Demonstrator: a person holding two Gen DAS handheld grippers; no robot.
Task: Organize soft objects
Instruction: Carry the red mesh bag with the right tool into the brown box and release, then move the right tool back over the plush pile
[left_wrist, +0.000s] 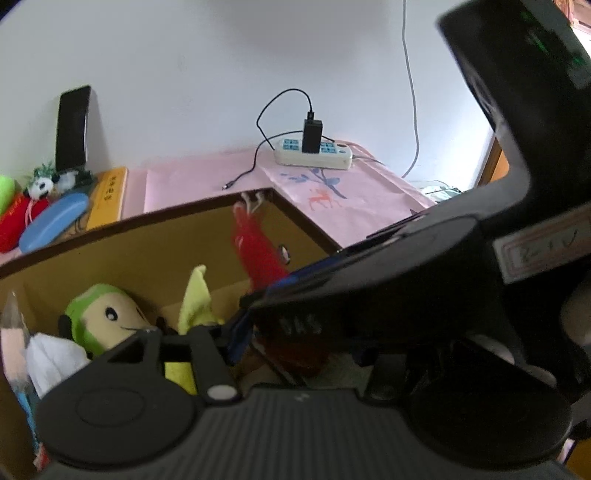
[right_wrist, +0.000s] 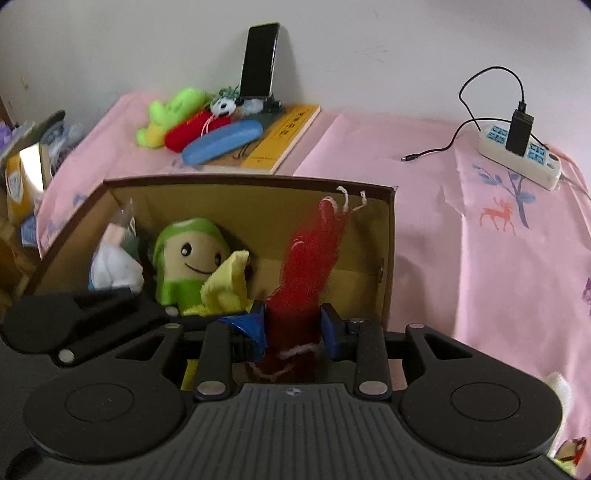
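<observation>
An open cardboard box (right_wrist: 388, 258) holds a green plush doll (right_wrist: 188, 258), a yellow cloth (right_wrist: 227, 284) and a white bagged item (right_wrist: 114, 266). My right gripper (right_wrist: 291, 332) is shut on a red mesh pouf (right_wrist: 310, 247) and holds it upright over the box, its blue pads pressing the pouf's base. My left gripper (left_wrist: 236, 332) is over the box beside the yellow cloth (left_wrist: 195, 295), largely hidden behind the right gripper's body; its jaws do not show clearly. The doll (left_wrist: 103, 317) and pouf (left_wrist: 255, 251) also show in the left wrist view.
On the pink tablecloth (right_wrist: 480, 277) behind the box lie a lime plush (right_wrist: 170, 110), a red plush (right_wrist: 188, 129), a blue case (right_wrist: 221, 142), a yellow book (right_wrist: 284, 136) and a phone on a stand (right_wrist: 258, 62). A power strip (right_wrist: 517, 151) with charger sits at the right.
</observation>
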